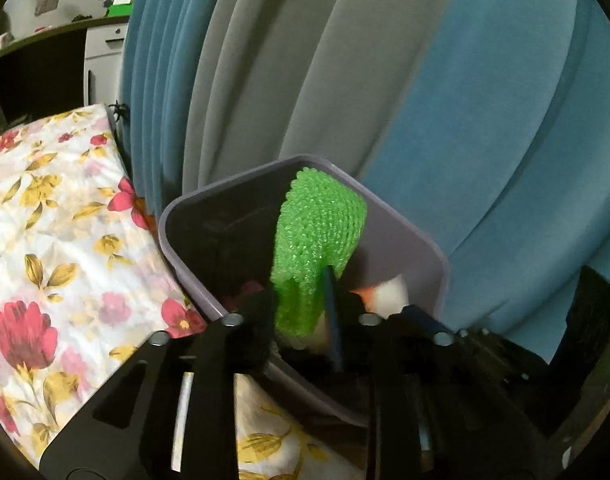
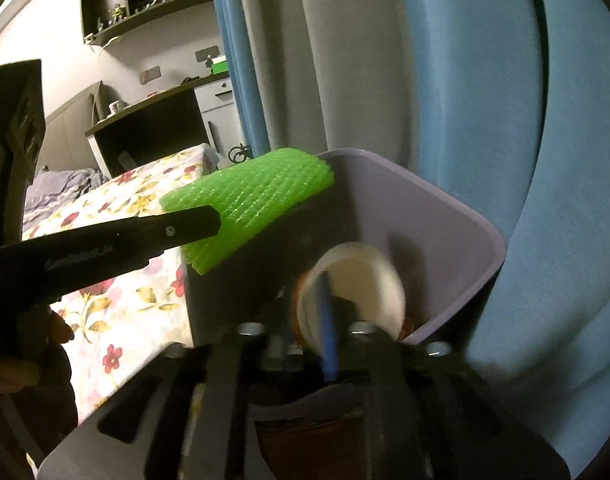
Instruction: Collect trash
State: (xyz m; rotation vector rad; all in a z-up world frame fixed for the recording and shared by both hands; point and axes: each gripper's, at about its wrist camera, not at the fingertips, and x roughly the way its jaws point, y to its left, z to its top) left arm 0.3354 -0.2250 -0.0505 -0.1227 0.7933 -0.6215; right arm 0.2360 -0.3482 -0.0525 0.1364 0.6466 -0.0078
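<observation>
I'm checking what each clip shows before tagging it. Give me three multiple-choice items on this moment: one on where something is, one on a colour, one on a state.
1. Where is the green foam net?
A. Flat on the flowered bedsheet
B. At the open top of the bin
C. On the wall shelf

2. What colour is the bin?
A. Pale purple
B. Red
C. Yellow

3. What state is the bin in?
A. Shut with a lid
B. Tipped onto its side
C. Upright and lidless

Answers:
1 B: the green foam net hangs across the rim of the bin in both wrist views.
2 A: its rim and inner wall are lavender.
3 C: the rim faces up and the inner walls are bare to view, with a paper cup at the mouth.
</observation>
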